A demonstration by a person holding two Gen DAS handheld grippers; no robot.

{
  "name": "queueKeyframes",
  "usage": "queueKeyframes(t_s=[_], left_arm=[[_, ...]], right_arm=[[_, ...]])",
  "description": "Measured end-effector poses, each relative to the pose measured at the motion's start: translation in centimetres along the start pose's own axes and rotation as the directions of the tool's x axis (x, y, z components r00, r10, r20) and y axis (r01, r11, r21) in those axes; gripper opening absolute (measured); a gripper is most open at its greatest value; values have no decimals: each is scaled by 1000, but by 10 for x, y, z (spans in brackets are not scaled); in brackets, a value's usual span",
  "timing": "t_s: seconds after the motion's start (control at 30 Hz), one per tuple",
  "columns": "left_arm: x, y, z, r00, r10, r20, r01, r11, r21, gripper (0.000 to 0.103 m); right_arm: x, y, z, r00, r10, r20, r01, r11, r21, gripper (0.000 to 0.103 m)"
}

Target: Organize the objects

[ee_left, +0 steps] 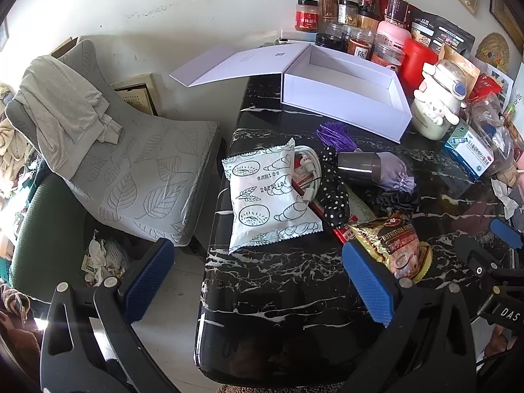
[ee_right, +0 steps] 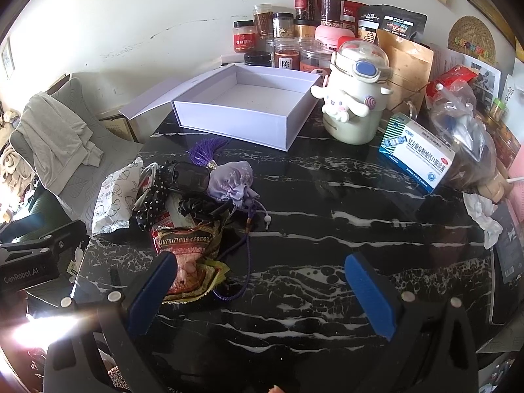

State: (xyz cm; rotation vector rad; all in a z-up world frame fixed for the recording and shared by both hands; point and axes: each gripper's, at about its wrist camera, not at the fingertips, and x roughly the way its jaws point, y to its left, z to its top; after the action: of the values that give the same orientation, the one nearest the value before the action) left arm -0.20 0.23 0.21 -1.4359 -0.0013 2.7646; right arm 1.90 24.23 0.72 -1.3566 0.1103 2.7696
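Note:
An open, empty white box (ee_left: 344, 95) (ee_right: 249, 108) stands at the back of the black marble table (ee_left: 278, 288) (ee_right: 327, 229). A pile lies in front of it: a white bread packet (ee_left: 265, 196) (ee_right: 114, 196), a polka-dot scrunchie (ee_left: 332, 190), a dark cylinder (ee_left: 358, 163), a lilac pouch (ee_left: 396, 172) (ee_right: 232, 177) with purple tassel (ee_right: 206, 149), and a cereal sachet (ee_left: 393, 242) (ee_right: 188, 249). My left gripper (ee_left: 258, 281) is open and empty, before the bread packet. My right gripper (ee_right: 262, 294) is open and empty, its left finger by the sachet.
Jars (ee_left: 353, 23) and pouches line the wall. A white character bottle (ee_right: 355, 98), a blue-white medicine box (ee_right: 416, 154), plastic bags (ee_right: 465, 137) and tissue (ee_right: 484, 216) crowd the right side. A grey cushioned chair (ee_left: 131, 163) stands left of the table.

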Motion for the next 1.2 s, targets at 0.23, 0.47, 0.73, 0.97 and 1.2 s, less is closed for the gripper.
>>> queueKeyframes(t_s=[0.23,0.47,0.73,0.97,1.2], left_arm=[[-2,0,0,1000,-2,2,2,1000,4,102],[-2,-1,-1,1000,-4,-4,4,1000,5,102],[3,7,-1,1000,-4,-12,3,1000,-3,102],[13,9,3,1000,-19,-16,19,1000,2,102],[33,10,13,999,-31,-25,31,999,12,102]], right_arm=[[0,0,-2,1000,0,2,0,1000,1,102],[-2,2,-6,1000,4,1,-4,1000,-1,102],[1,6,-11,1000,30,-8,-30,1000,-1,102],[7,11,-10,999,49,-22,-49,999,-9,102],[22,19,-9,995,87,-55,-89,996,-27,102]])
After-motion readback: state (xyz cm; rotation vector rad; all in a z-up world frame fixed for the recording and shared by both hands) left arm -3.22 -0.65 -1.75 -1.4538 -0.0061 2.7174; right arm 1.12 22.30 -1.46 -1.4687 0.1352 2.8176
